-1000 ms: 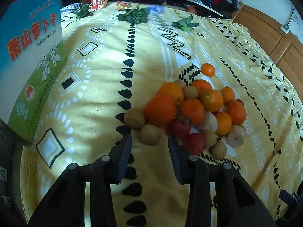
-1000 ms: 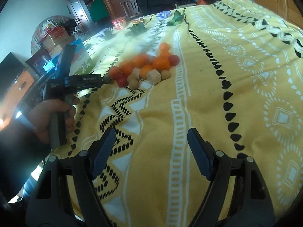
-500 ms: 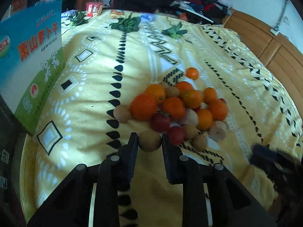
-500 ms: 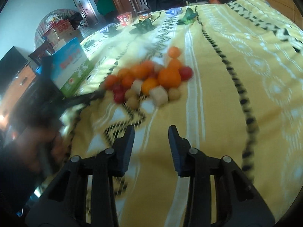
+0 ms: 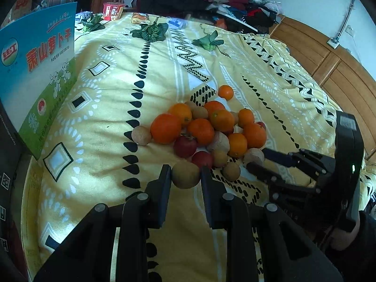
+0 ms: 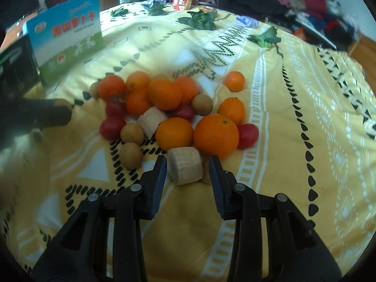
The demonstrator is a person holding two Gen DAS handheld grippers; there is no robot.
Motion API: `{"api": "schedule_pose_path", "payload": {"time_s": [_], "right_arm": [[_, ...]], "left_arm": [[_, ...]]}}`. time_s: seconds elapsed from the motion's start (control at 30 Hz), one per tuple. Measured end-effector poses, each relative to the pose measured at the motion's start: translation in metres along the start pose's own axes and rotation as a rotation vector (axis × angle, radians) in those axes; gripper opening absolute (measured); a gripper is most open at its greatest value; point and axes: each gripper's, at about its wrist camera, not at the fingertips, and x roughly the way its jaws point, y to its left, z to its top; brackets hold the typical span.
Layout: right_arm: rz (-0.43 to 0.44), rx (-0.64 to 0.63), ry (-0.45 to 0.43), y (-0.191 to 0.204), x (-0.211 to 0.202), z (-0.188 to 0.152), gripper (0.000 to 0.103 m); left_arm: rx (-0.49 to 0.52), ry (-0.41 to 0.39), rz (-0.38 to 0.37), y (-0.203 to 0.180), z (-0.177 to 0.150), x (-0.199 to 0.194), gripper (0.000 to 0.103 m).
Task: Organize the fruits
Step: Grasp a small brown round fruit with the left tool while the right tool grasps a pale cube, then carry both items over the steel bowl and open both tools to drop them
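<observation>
fruits (image 5: 202,129) lie in a loose heap on a bed spread with a yellow patterned bedcover (image 5: 105,108): oranges, small red ones, round brownish ones and pale tan cut cylinders; one small orange (image 5: 225,92) sits just apart at the far side of the heap; the left claw (image 5: 185,176) is clamped on a round brownish fruit (image 5: 185,174) at the near edge of the heap, both pads pressing its sides; the fruit is near-spherical, with no clear long axis; the right claw (image 6: 188,164) straddles a tan cylinder piece (image 6: 185,168), its jaws closing; the left pad is at the piece's side, a small gap shows at the right pad; the piece's axis runs tilted, one flat cut face turned up and away from the claw, toward the large orange (image 6: 216,135) it lies just beside; in the left view the right claw (image 5: 257,162) reaches in from the right at the heap's edge; a blue and green printed box (image 5: 37,75) stands at the left side of the bed; leafy greens (image 5: 150,30) lie far up the bedcover.
</observation>
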Motion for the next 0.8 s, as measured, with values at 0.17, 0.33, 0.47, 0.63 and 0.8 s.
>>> {"api": "schedule_pose_path", "payload": {"time_s": [0.17,0.33,0.47,0.63,0.8], "right_arm": [[0.019,0.027,-0.017,0.003,-0.012,-0.005,0.027],[0.054,0.137,-0.113,-0.006,-0.048,0.008,0.024],[0.103,0.178,-0.171,0.003,-0.081,0.02,0.024],[0.175,0.199,-0.249,0.025,-0.123,0.037,0.024],[0.246,0.169,-0.318,0.059,-0.157,0.064,0.024]], "left_arm": [[0.003,-0.016,-0.001,-0.004,-0.001,-0.009,0.025],[0.029,-0.055,0.015,-0.013,0.006,-0.036,0.025],[0.033,-0.104,0.041,-0.013,0.014,-0.078,0.025],[0.012,-0.199,0.077,0.004,0.018,-0.148,0.025],[-0.02,-0.294,0.145,0.033,0.01,-0.22,0.025]]}}
